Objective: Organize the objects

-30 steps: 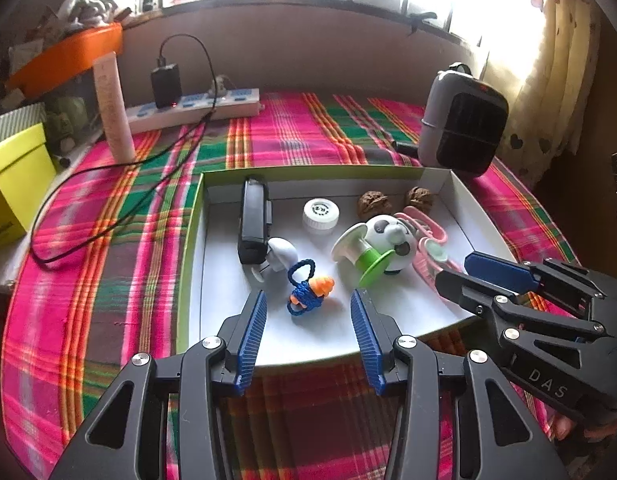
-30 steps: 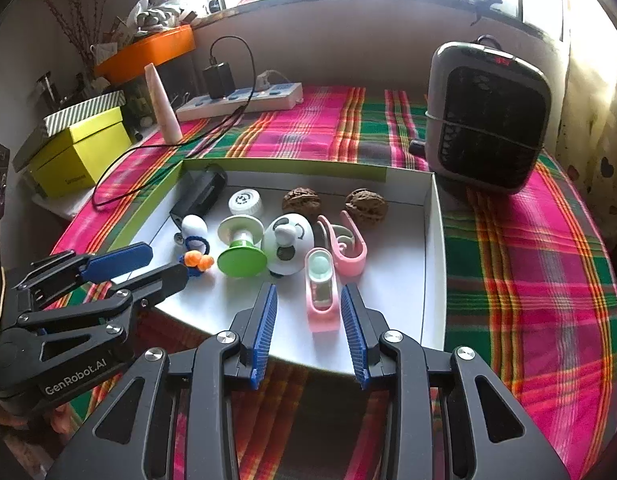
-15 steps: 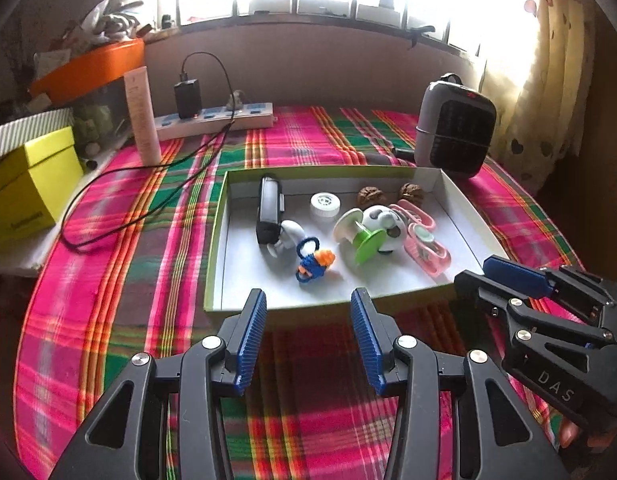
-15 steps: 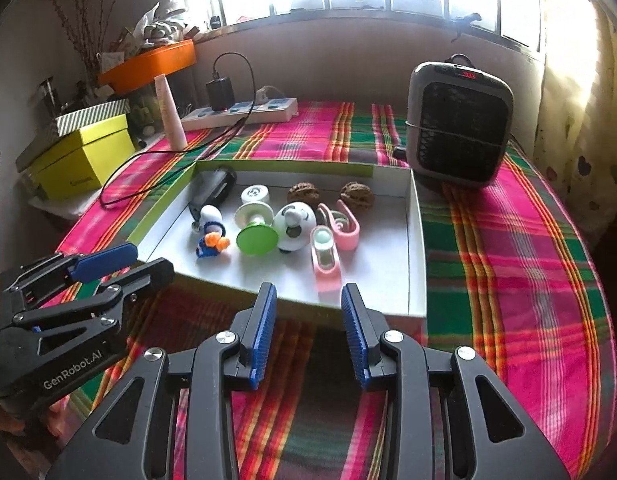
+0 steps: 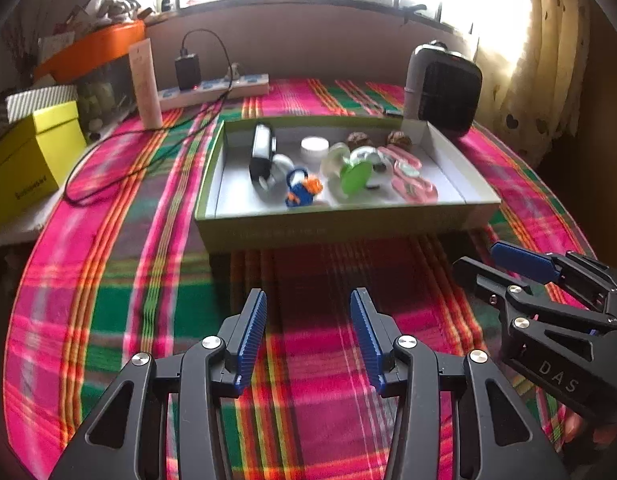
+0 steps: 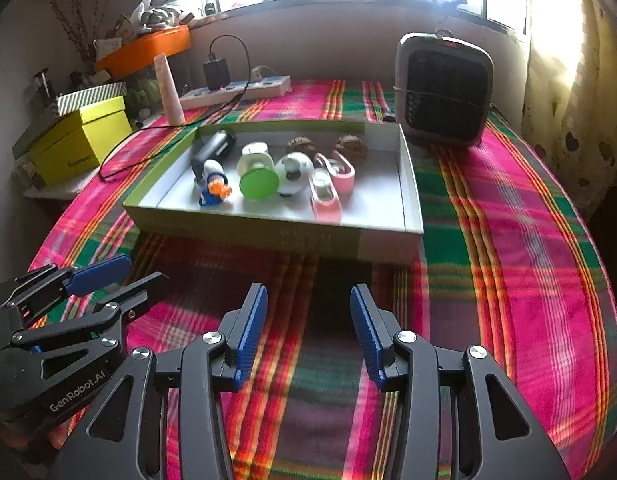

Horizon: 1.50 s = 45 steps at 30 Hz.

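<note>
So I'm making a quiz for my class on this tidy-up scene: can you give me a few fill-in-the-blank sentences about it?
1. The small items all lie inside a shallow ____.
2. Both the left tongs and the right tongs hold ____.
3. The two walnuts lie along the tray's ____ wall.
4. The dark heater stands ____ the tray.

Missing words: tray; nothing; far; outside

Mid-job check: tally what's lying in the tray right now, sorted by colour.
In the tray:
Pink: 2, clips
Brown: 2, walnuts
White: 3, cap, ball, small figure
Black: 1, device
Green: 1, spool
Blue-orange: 1, toy
Total: 10
</note>
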{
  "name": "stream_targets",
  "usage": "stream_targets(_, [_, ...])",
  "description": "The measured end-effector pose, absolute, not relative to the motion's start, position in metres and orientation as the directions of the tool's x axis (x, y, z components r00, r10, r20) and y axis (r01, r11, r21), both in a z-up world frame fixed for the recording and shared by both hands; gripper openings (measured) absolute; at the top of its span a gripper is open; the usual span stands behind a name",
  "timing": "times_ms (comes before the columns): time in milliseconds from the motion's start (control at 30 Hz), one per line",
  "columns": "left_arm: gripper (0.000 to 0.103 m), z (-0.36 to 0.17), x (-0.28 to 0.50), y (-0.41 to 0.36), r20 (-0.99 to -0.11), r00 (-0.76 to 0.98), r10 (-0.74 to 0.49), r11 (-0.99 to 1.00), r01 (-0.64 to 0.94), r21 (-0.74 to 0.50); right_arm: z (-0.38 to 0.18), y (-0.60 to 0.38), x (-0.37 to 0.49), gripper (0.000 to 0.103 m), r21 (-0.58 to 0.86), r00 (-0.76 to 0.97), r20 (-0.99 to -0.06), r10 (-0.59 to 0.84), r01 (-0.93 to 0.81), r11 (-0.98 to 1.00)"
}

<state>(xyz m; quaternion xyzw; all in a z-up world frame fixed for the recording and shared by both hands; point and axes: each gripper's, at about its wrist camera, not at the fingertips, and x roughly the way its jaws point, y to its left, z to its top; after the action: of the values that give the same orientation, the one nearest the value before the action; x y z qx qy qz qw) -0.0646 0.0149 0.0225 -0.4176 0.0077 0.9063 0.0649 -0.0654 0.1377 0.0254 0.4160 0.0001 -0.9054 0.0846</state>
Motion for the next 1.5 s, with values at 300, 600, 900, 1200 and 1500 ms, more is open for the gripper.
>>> stream_targets(300, [0.043, 0.011, -0.05, 0.014, -0.771, -0.632, 0.086, -0.993, -0.114, -0.018, 0.013, 0.135, -0.049, 0.052, 0.022, -0.619, -0.778, -0.102, 0.136, -0.99])
stream_targets(600, [0.043, 0.011, -0.041, 0.013, -0.769, -0.634, 0.075, -0.995, -0.097, -0.017, 0.012, 0.134, -0.036, 0.053, -0.01, -0.622, -0.781, -0.062, 0.111, -0.994])
stream_targets(900, [0.044, 0.01, -0.039, 0.014, -0.769, -0.635, 0.069, -0.996, -0.083, -0.021, 0.011, 0.137, -0.037, 0.062, -0.006, -0.619, -0.784, -0.049, 0.086, -0.996])
stream_targets(1200, [0.047, 0.01, -0.04, 0.015, -0.771, -0.634, 0.055, -0.997, -0.083, -0.004, 0.011, 0.138, -0.037, 0.063, -0.006, -0.619, -0.784, -0.049, 0.088, -0.996])
stream_targets(1500, [0.053, 0.01, -0.04, 0.018, -0.773, -0.632, 0.057, -0.996, -0.09, 0.0, 0.011, 0.136, -0.037, 0.064, -0.008, -0.618, -0.784, -0.048, 0.089, -0.996])
